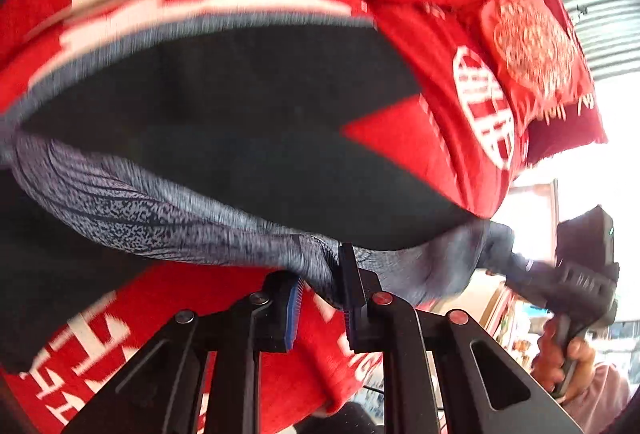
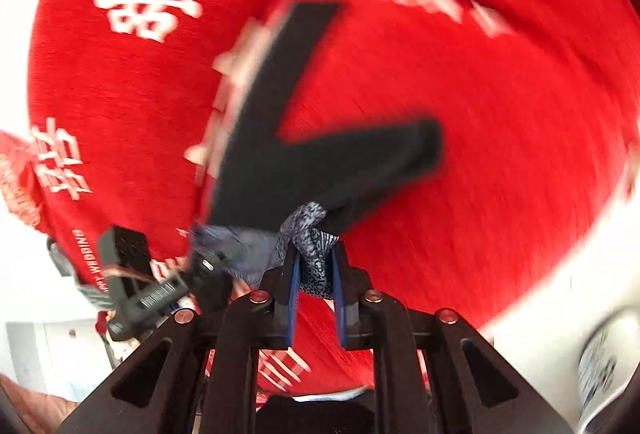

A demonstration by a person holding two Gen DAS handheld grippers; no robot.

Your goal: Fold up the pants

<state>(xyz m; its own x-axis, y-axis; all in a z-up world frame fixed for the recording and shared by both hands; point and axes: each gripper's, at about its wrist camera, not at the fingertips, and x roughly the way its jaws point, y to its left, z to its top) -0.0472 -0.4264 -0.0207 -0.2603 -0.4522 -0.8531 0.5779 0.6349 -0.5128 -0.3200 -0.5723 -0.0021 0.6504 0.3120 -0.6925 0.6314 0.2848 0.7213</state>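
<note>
Pants (image 2: 304, 158): dark, grey-speckled waistband (image 1: 132, 210), spread mid-frame over red bedding (image 2: 480, 154) with white characters. Left gripper (image 1: 318, 294): clamped on waistband, lower centre. Right gripper (image 2: 314, 274): clamped on bunched waistband, lower centre. Tasselled red cushion (image 1: 536, 46): upper right of the left view.
</note>
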